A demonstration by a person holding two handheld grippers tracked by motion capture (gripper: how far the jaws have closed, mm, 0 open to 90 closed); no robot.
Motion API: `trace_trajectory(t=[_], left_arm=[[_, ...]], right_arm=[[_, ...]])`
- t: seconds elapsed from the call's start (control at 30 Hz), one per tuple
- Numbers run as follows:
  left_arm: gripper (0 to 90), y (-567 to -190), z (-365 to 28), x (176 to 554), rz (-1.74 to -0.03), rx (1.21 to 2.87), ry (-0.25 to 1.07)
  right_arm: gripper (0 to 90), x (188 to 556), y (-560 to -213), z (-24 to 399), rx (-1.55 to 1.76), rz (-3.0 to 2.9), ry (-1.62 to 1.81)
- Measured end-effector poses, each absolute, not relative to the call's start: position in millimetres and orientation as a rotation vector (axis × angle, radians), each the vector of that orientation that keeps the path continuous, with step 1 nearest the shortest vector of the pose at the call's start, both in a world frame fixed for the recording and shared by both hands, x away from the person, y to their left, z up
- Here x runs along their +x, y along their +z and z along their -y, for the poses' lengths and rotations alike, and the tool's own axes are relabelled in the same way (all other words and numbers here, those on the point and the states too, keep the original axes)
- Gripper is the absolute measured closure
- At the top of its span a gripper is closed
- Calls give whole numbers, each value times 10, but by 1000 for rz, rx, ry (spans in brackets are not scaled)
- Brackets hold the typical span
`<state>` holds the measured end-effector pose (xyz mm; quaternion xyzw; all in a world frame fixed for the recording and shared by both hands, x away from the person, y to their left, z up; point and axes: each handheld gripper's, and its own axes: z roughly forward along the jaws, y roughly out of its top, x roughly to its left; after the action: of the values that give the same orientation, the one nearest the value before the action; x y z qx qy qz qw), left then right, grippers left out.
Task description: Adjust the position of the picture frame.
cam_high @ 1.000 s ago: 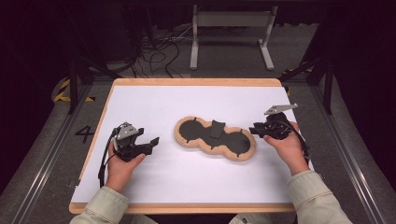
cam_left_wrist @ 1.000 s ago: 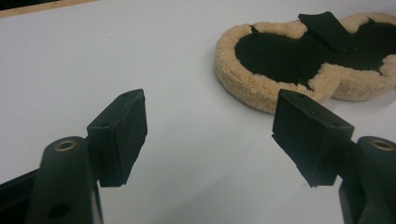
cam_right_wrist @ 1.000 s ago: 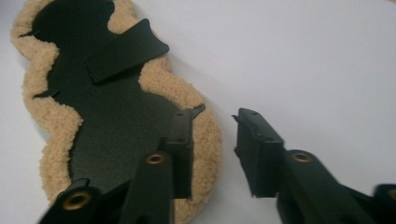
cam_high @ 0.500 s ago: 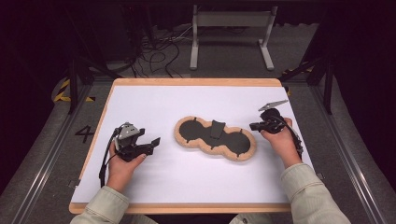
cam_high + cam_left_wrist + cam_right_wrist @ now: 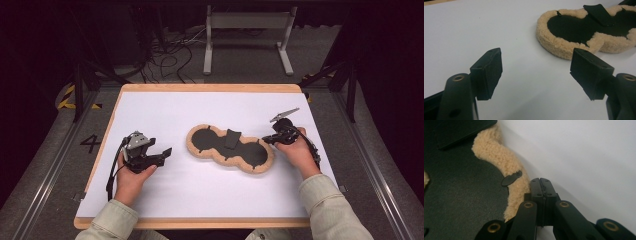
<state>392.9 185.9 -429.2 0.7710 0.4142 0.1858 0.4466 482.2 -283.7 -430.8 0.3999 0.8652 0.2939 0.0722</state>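
High view: fleece pad [image 5: 231, 148], black-lined with a tan woolly rim, is lying mid-table on the white sheet [image 5: 210, 112], long axis running from 10 to 4 o'clock. Right gripper [image 5: 267, 139] is sitting at the pad's 3 o'clock end, jaws having just been closing and now pressed together. Right gripper view: the shut tips are lying just beside the rim [image 5: 499, 152], nothing caught between them. Left gripper [image 5: 164, 155] is resting at 9 o'clock, apart from the pad, jaws standing wide. Left gripper view: bare sheet is showing between the pads [image 5: 486, 72].
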Motion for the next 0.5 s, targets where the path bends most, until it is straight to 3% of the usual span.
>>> trace_trajectory(t=[0.5], left_arm=[[302, -4297, -1852, 3934, -1054, 1915, 479]], right_arm=[[900, 4310, -4300, 2667, 1010, -2758, 848]])
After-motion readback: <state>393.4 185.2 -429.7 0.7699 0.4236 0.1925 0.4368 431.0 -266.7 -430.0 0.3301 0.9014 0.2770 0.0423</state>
